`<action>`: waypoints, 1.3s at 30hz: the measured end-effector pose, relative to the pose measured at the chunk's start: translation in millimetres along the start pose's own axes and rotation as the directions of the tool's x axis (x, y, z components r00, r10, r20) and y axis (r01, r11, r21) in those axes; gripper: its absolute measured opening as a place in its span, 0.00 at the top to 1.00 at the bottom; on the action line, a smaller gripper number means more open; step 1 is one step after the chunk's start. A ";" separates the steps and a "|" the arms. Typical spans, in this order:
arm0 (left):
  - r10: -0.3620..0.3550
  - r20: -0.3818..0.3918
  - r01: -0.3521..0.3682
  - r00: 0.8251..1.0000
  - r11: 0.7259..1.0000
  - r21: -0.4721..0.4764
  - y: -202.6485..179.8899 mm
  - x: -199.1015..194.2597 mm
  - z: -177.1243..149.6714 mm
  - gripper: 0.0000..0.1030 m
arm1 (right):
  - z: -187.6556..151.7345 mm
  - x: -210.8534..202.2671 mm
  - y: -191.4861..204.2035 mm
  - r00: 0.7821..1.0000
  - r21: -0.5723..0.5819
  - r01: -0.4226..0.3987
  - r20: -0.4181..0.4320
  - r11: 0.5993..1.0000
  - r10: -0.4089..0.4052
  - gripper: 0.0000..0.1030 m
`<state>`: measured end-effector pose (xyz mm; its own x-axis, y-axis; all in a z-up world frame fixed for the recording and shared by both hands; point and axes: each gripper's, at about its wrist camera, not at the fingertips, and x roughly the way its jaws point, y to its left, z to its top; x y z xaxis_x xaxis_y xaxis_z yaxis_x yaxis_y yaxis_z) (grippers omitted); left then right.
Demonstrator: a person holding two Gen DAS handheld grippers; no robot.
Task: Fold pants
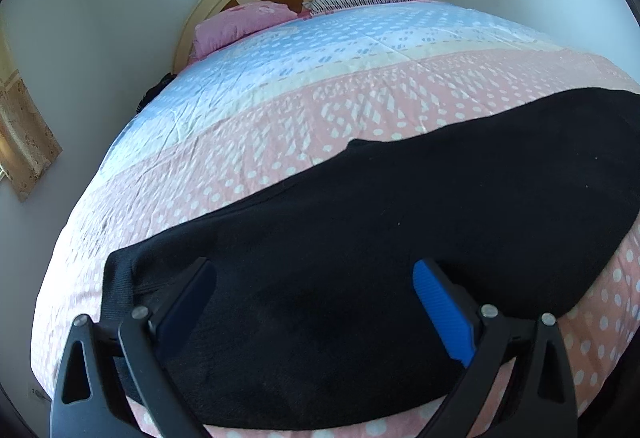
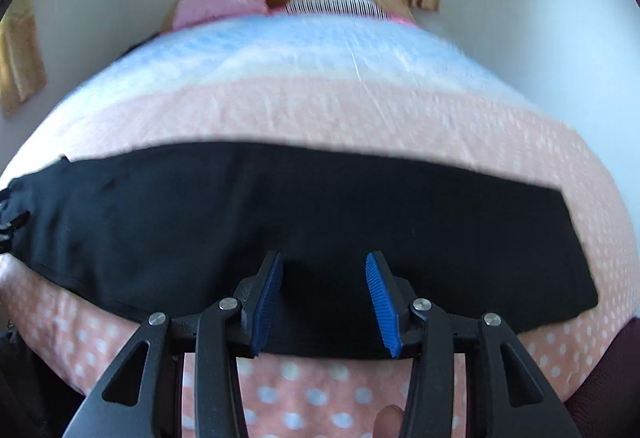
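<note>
Black soft fleece-like pants [image 2: 312, 213], lying flat as a long strip across the pink polka-dot bedspread [image 2: 320, 105], likely limp and light, best pinched at near-edge hems; left tool [image 1: 316, 314] and right tool [image 2: 324, 302] hover released.

Home bedroom (bed [image 1: 280, 109], pillows [image 1: 240, 23])

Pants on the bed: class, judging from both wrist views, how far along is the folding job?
Done: the black pants lie flat as one long narrow strip across the dotted bedspread, apparently leg over leg. In hand: nothing is gripped; the left gripper and right gripper hover open over the near edge. Left: gripping the cloth and folding the strip along its length.
</note>
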<state>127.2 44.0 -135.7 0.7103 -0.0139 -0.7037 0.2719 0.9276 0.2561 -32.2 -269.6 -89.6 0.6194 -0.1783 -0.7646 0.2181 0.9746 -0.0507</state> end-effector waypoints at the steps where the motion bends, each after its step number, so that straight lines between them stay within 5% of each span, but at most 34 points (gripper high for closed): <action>1: -0.004 -0.012 0.004 1.000 1.000 -0.007 -1.7 3.5 0.5 0.01 | -4.1 0.9 -3.6 0.999 0.010 -0.018 0.027 1.000 0.018 0.53; 10: -0.026 0.005 0.026 1.000 1.000 -0.017 -16.8 -8.8 15.8 0.01 | -0.9 -5.9 -27.9 0.996 0.077 -0.084 0.035 0.993 0.082 0.50; 22: -0.107 0.056 0.105 0.993 0.994 0.041 -69.7 -11.2 52.9 0.01 | -10.9 -55.8 -102.6 0.984 0.268 -0.016 0.174 0.963 -0.032 0.50; 26: -0.123 0.056 0.121 0.991 0.992 0.038 -83.4 -9.4 53.3 0.01 | -21.4 -68.4 -162.7 0.979 0.456 -0.037 0.196 0.889 -0.060 0.50; 31: -0.131 0.008 0.131 0.991 0.991 0.034 -94.1 5.9 38.9 0.01 | -52.0 -77.8 -231.7 0.980 0.664 -0.098 0.194 0.741 -0.044 0.50; 39: -0.151 0.014 0.151 0.988 0.988 -0.013 -86.7 5.1 36.6 0.01 | -66.9 -50.8 -235.9 0.981 0.715 -0.191 0.149 0.673 0.121 0.50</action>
<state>131.1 -50.2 -137.2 0.6701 -0.1588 -0.7251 0.3678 0.9195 0.1385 -165.6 -481.4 -81.8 0.7463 -0.0773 -0.6611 0.5674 0.5931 0.5712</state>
